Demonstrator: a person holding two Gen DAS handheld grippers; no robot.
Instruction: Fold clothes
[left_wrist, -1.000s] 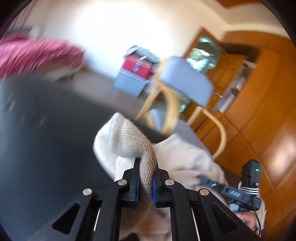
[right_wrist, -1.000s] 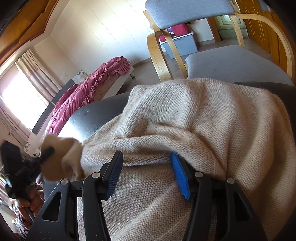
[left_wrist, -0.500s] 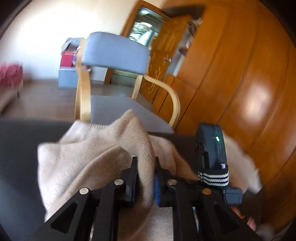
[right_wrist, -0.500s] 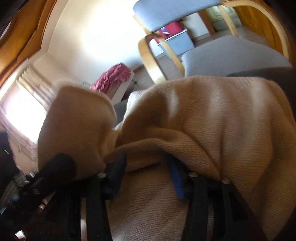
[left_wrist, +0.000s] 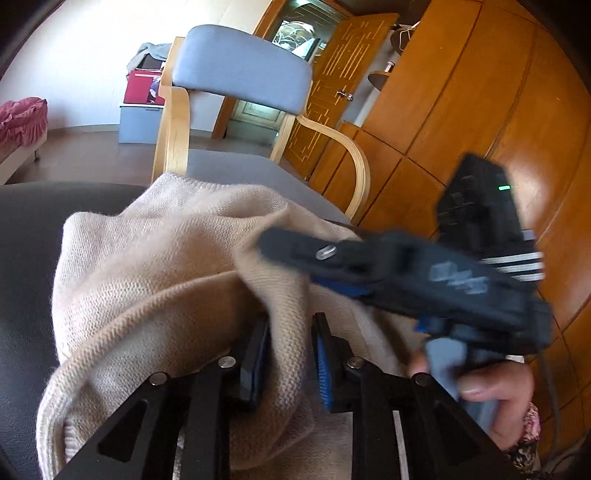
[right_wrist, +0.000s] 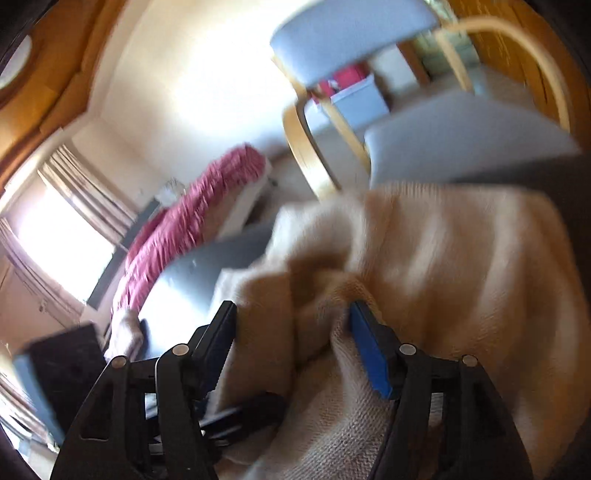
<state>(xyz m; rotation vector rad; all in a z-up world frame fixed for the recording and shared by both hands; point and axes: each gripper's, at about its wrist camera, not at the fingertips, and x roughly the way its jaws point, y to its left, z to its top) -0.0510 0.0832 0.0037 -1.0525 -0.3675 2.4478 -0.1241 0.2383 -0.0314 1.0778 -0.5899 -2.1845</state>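
Note:
A beige knit sweater (left_wrist: 155, 266) lies bunched on a dark table (left_wrist: 26, 229). My left gripper (left_wrist: 290, 354) is at the near edge, its blue pads pinching a raised fold of the knit. The hand (left_wrist: 491, 391) holding the right tool sits close on the right, and that tool's black finger lies across the sweater. In the right wrist view, which is motion-blurred, the sweater (right_wrist: 461, 258) fills the right half. My right gripper (right_wrist: 290, 325) stands wide open with loose knit bulging between its fingers. A black block at lower left there looks like the left tool.
A chair with grey cushions and bent wooden arms (left_wrist: 240, 70) stands just beyond the table, also seen as the chair (right_wrist: 351, 33). An orange wooden wardrobe wall (left_wrist: 480, 110) is at the right. A bed with a pink cover (right_wrist: 184, 229) and a red-and-blue box (left_wrist: 142, 107) are farther back.
My left gripper has swung right with its fold of sweater, ending close to the right tool. The right gripper has stayed open and is now moving, so its view is blurred.

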